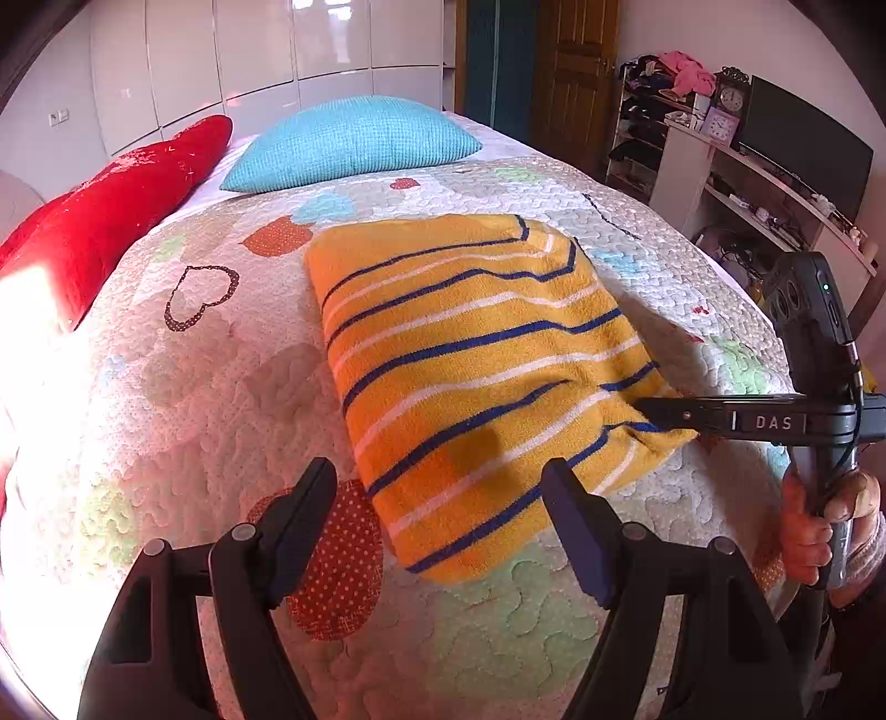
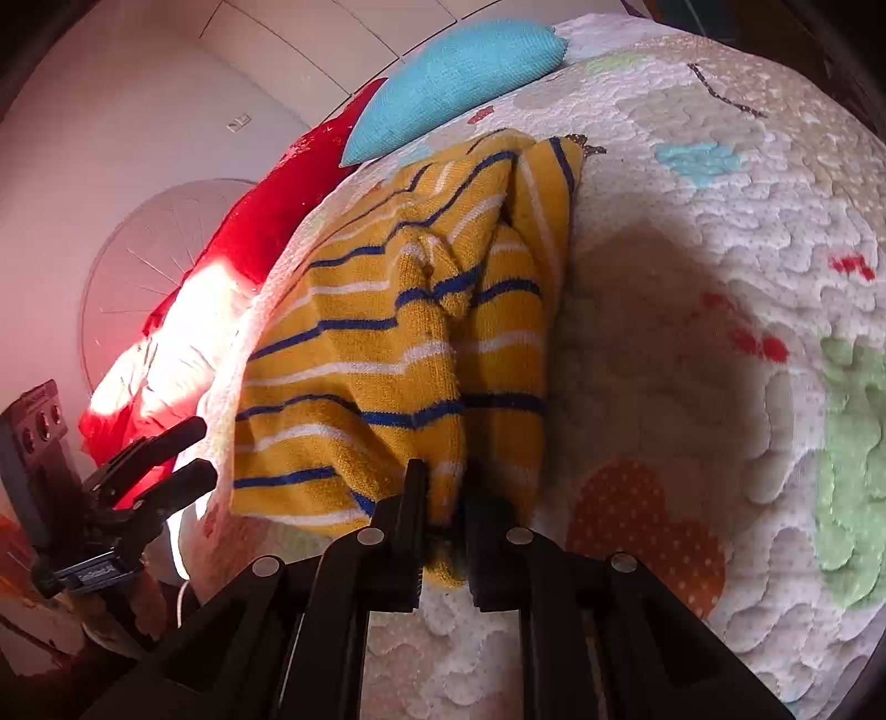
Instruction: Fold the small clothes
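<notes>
1. The sweater [image 1: 470,365] is mustard-yellow with thin navy and white stripes.
2. The quilt [image 1: 221,387] is white, patched with orange polka-dot hearts, pale green and light blue shapes.
3. One pillow [image 1: 354,141] is turquoise waffle-knit; the other pillow [image 1: 116,205] is bright red.
4. Both tongs are black.

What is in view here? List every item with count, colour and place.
Striped garment: one, yellow with blue and white stripes, folded on quilt.
Quilt: one, white with patches, covering bed.
Cushion: one, turquoise, head of bed.
Red pillow: one, left of cushion.
Wardrobe: white, behind bed.
Monitor: one, black, on desk at right.
Clocks: two, beside monitor.
Left gripper: open, near garment.
Right gripper: shut on garment edge.
</notes>
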Motion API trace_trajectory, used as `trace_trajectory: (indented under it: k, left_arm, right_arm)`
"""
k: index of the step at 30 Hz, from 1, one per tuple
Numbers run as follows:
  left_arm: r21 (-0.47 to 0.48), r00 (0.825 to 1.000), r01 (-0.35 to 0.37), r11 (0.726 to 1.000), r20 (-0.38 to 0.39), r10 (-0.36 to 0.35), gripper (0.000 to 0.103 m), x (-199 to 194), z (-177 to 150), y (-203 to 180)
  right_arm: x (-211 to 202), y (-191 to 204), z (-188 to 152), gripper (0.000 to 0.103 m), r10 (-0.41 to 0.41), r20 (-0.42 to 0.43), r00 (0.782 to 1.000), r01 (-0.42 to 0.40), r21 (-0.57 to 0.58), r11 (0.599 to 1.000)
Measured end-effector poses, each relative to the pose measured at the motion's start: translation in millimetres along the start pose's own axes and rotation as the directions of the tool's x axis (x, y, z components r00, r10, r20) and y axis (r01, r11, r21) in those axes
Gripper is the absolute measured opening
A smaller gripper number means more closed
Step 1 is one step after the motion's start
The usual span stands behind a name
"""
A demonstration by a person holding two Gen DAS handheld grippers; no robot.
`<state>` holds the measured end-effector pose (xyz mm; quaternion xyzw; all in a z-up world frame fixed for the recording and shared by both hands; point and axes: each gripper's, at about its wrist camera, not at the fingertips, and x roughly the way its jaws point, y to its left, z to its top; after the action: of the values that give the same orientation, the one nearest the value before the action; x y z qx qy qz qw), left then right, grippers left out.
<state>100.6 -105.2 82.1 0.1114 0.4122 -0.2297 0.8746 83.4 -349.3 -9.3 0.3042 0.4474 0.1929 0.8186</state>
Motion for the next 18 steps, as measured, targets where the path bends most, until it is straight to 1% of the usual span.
trace_trajectory:
  k: [1,2,4,6,7,9,10,12,13,14,15,17,18]
  left_arm:
    - [-0.006,1.000,0.000,1.000,0.001,0.000,0.076,-1,-2,1]
    - [-0.014,1.000,0.004,1.000,-0.001,-0.004,0.076,-2,-3,2]
    - [-0.036,1.000,0.012,0.999,-0.007,-0.013,0.076,-1,-6,5]
    - [-0.054,1.000,0.011,0.998,-0.013,-0.012,0.076,4,-5,5]
    - [-0.063,1.000,0.013,0.998,-0.017,-0.014,0.076,6,-4,5]
    - [-0.074,0.999,0.033,0.997,-0.016,-0.034,0.076,7,-1,4]
    - [-0.070,0.999,0.041,0.997,-0.012,-0.042,0.076,7,1,1]
    - [-0.042,0.999,0.051,0.998,0.002,-0.051,0.076,6,4,-6]
    - [-0.025,0.998,0.059,0.998,0.011,-0.059,0.076,6,6,-11]
    - [-0.010,0.997,0.070,0.997,0.019,-0.070,0.076,6,7,-18]
    - [0.004,0.996,0.088,0.996,0.027,-0.088,0.076,7,9,-25]
    - [0.035,0.990,0.131,0.991,0.045,-0.133,0.076,13,15,-39]
    - [0.053,0.987,0.151,0.987,0.047,-0.153,0.076,17,18,-47]
  right_arm:
    - [-4,-2,-5,0.007,0.025,-0.009,1.000,-0.025,0.004,1.000]
    - [-7,-1,-10,0.007,0.032,-0.020,0.999,-0.032,-0.001,0.999]
    - [-8,0,-21,0.007,0.010,-0.050,0.999,-0.011,-0.023,1.000]
    - [-13,-2,-28,0.007,-0.009,-0.046,0.999,0.008,-0.034,0.999]
    - [-18,-2,-28,0.007,-0.010,-0.034,0.999,0.009,-0.034,0.999]
    - [-32,-3,-24,0.009,0.027,0.006,1.000,-0.027,-0.022,0.999]
    - [-41,-2,-21,0.009,0.038,0.032,0.999,-0.038,-0.021,0.999]
    - [-59,0,-10,0.011,0.034,0.106,0.994,-0.032,-0.018,0.999]
    - [-66,-2,-4,0.015,0.022,0.146,0.989,-0.021,-0.007,1.000]
    - [-71,-5,4,0.032,0.006,0.182,0.983,-0.009,0.011,1.000]
    - [-73,-7,12,0.046,-0.010,0.209,0.978,0.004,0.032,0.999]
    - [-67,-11,31,0.047,-0.024,0.236,0.972,0.010,0.061,0.998]
    - [-59,-11,42,0.047,-0.026,0.232,0.972,0.008,0.075,0.997]
